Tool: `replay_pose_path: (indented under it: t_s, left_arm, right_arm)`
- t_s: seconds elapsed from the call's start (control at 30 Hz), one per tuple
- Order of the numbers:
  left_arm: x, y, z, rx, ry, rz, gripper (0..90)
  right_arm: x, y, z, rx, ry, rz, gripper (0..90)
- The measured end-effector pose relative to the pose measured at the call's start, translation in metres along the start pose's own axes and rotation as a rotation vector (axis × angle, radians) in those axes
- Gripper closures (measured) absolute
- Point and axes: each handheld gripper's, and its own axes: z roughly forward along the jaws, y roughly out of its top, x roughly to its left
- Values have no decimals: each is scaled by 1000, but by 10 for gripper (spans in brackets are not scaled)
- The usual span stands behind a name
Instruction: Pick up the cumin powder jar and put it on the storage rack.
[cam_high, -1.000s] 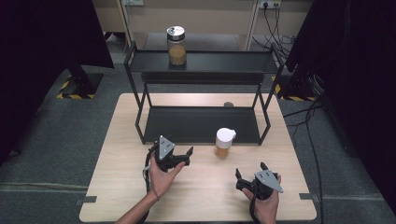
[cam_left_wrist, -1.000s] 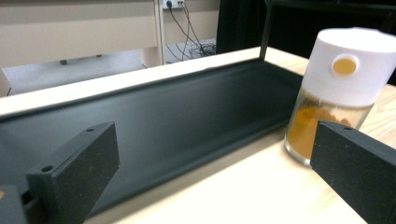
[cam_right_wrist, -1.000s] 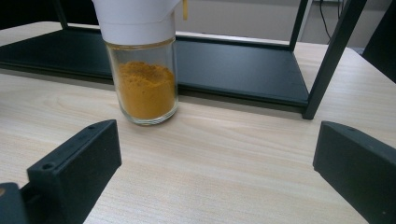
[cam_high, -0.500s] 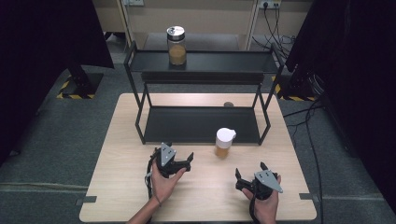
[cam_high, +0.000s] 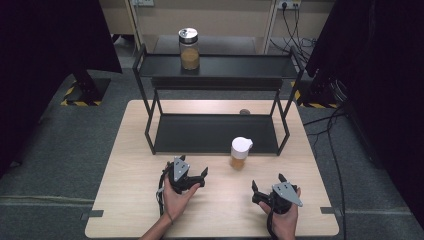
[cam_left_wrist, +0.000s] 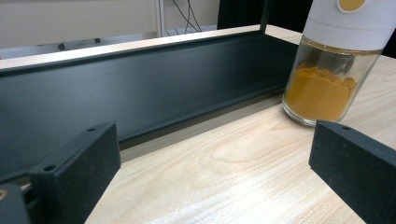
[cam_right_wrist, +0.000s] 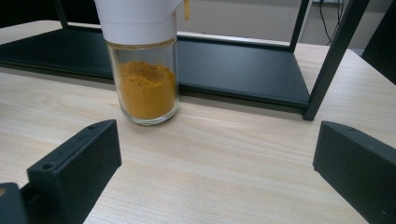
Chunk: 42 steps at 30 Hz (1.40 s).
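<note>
Standing upright, white cap up, the spice jar (cam_high: 240, 153) faces both grippers' wide-open, empty jaws.

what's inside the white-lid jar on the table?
The white-lid jar holds orange-yellow powder, filling roughly the lower part of the glass. The white lid hides the jar's top, so nothing can be seen under the cap. Both grippers are open and apart from it.

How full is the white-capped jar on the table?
About half full: in the right gripper view, orange powder fills the lower part of the jar, with clear glass above it under the cap.
</note>
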Motion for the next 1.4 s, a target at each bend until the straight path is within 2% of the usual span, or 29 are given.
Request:
replay_pose_path:
  t_s: [0.37,1.4]
  left_arm:
    - [-4,-2,-2,-8,15,10,12]
    - [-4,-4,-5,-15,17,6,12]
  right_arm:
    - [0,0,0,-2,1,-1,9]
    - [0,-1,0,-4,4,-7,10]
